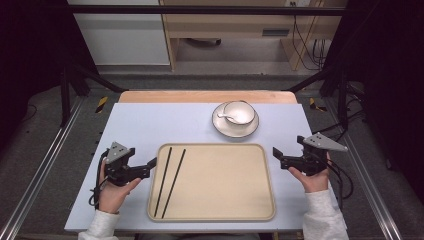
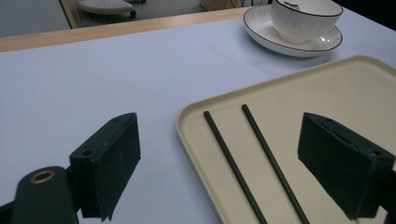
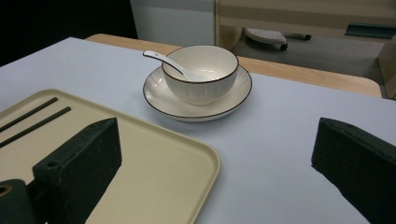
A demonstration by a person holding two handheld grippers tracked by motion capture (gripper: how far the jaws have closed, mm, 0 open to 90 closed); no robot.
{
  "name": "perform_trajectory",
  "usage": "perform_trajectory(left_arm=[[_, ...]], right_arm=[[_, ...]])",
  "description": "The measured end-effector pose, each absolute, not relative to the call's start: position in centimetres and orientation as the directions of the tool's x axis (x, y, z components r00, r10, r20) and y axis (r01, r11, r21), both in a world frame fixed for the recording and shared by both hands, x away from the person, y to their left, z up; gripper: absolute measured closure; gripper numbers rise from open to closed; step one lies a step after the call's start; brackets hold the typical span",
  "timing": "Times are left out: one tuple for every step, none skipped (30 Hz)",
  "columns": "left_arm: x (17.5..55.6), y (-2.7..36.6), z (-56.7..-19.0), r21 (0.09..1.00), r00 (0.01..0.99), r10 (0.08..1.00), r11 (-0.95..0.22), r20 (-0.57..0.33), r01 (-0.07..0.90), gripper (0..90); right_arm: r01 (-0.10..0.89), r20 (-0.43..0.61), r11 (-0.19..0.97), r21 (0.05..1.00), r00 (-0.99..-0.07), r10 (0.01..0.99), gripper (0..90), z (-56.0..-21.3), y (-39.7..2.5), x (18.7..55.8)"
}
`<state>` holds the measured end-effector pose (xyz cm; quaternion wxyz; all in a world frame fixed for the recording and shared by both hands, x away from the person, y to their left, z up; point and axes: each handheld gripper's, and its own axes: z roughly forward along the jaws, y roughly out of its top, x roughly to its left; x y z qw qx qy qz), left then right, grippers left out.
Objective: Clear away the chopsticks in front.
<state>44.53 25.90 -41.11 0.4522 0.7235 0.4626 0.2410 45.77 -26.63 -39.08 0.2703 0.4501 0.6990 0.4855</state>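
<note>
Table: pale blue-grey top w/ wooden far edge.
Tray: beige, rounded corners, near-centre of table.
Chopsticks: 2 black sticks on left part of tray, side by side, slightly apart, running near-to-far.
Plate: white w/ dark rim, just beyond tray's far edge, right of centre.
Bowl: white, on plate, upright.
Spoon: white, in bowl, handle leaning over left rim.
Left gripper: held at tray's left edge, jaws wide apart, nothing between.
Right gripper: just right of tray, jaws apart, holding nothing.

Even overhead light, soft shadows, dark surroundings, slightly soft focus.
</note>
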Motion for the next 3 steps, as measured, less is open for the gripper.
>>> perform_trajectory(left_arm=[[44.5,26.17,-41.13,0.88,0.45,0.89,-0.154,-0.074,0.45,12.8],[44.49,26.4,-41.14,0.882,0.45,0.89,-0.155,-0.07,0.444,12.9],[44.51,26.56,-41.18,0.883,0.45,0.89,-0.154,-0.071,0.443,12.8]], right_arm=[[0.368,0.058,0.125,0.921,-0.447,0.893,2.0,-39.14,-26.62,45.82],[0.369,0.057,0.126,0.921,-0.446,0.893,2.0,-39.19,-26.67,45.86],[0.369,0.061,0.122,0.921,-0.448,0.892,2.1,-39.22,-26.69,45.88]])
